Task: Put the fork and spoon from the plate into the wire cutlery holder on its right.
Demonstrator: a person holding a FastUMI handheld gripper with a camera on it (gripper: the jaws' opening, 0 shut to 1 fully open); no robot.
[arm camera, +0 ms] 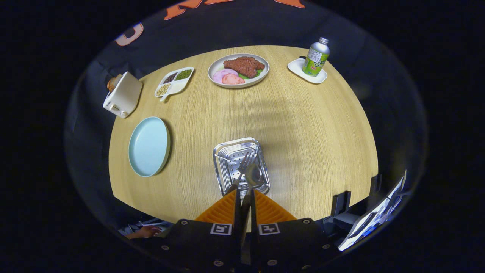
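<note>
Jaws close tight on the spoon (253, 175) handle, holding it over the wire cutlery holder (241, 165) just ahead, where the fork (239, 170) already lies; lowering it inside before releasing looks wise, clear of the plate (148, 146).

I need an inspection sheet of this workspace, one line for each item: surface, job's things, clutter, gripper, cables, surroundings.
Surface: round light wooden table, bare in the middle.
Job's things: perforated metal cutlery tray just ahead of the fingers; metal fork and metal spoon lie over it; round pale blue plate to its left holds nothing.
Clutter: white toaster, white divided dish of beans, plate of steak and ham, green drink bottle on a small white tray.
Gripper: orange-fingered gripper, fingers close together around a utensil handle; pressing on it cannot be told.
Cables: nothing seen.
Surroundings: black cloth wall; a hand below the table edge.
</note>
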